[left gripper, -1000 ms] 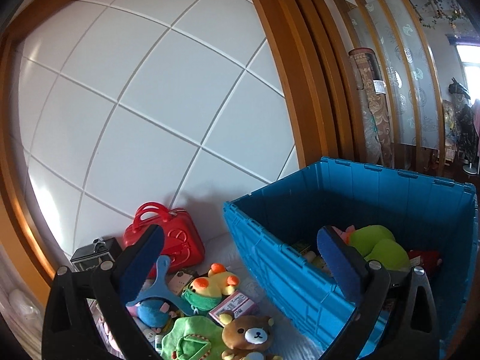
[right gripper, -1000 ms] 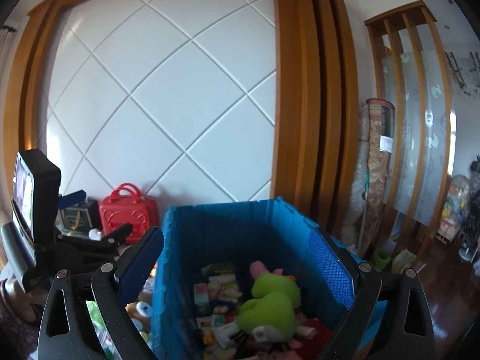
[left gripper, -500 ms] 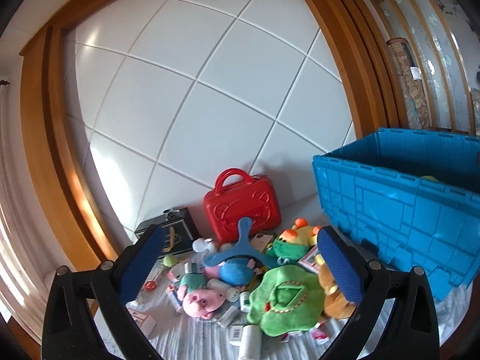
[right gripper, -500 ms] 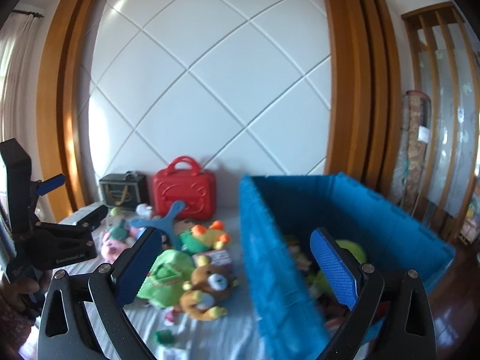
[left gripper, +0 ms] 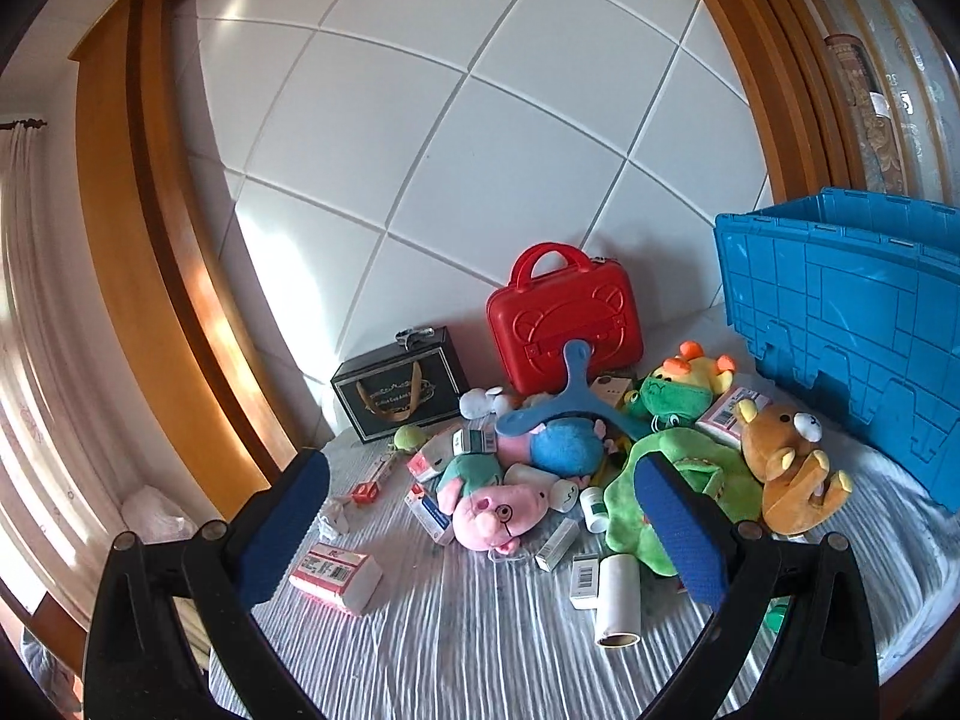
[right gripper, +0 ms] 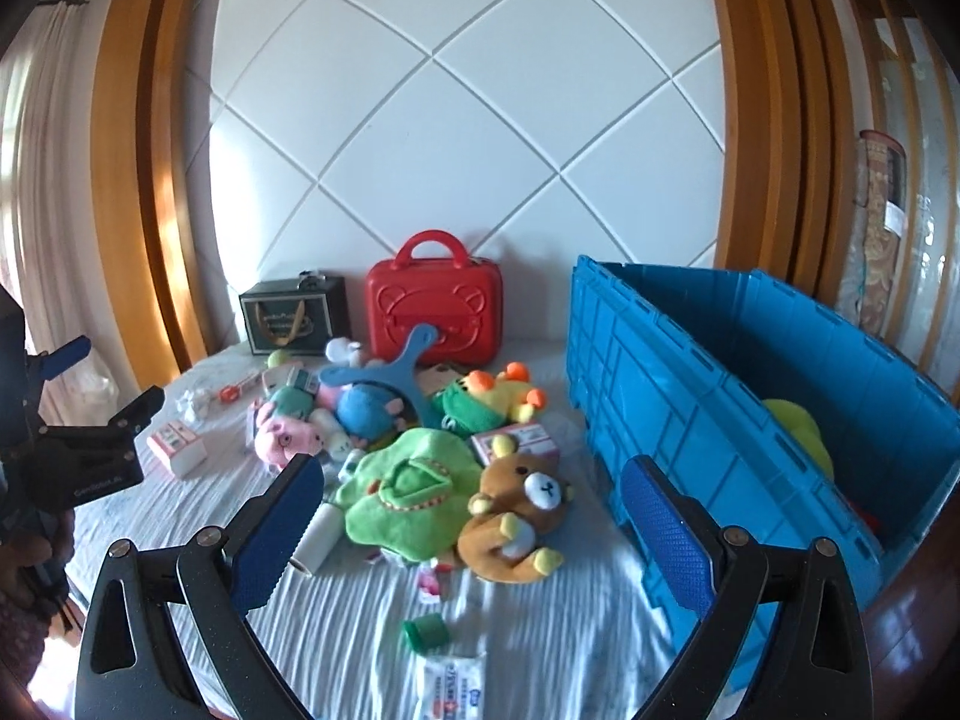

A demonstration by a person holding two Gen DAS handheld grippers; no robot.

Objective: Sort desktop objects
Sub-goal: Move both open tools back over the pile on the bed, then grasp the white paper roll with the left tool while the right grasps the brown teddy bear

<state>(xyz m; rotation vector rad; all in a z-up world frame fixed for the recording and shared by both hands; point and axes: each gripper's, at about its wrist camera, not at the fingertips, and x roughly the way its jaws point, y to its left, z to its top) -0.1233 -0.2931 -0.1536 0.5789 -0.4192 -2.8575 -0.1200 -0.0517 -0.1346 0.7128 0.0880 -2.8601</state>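
Observation:
A pile of toys and small boxes lies on a grey cloth surface [left gripper: 456, 648]: a pink pig plush [left gripper: 498, 510], a blue plush [left gripper: 567, 447], a green cloth toy [right gripper: 408, 498], a brown bear [right gripper: 522, 510] and a green-yellow plush [right gripper: 480, 402]. A blue crate [right gripper: 720, 396] stands at the right, with a green plush [right gripper: 798, 426] inside. My left gripper [left gripper: 486, 528] is open and empty above the pile. My right gripper [right gripper: 468, 528] is open and empty, over the bear; the left gripper [right gripper: 138, 414] shows at its far left.
A red toy case [left gripper: 564, 318] and a black box [left gripper: 402, 384] stand against the white quilted wall. A blue hanger-shaped piece [left gripper: 570, 396] leans on the pile. A white roll [left gripper: 618, 600], a red-white carton [left gripper: 336, 576] and a green cap [right gripper: 426, 630] lie near the front.
Both grippers have swung left and down, away from the blue crate, so the toy pile now fills both views. Both stay open and empty.

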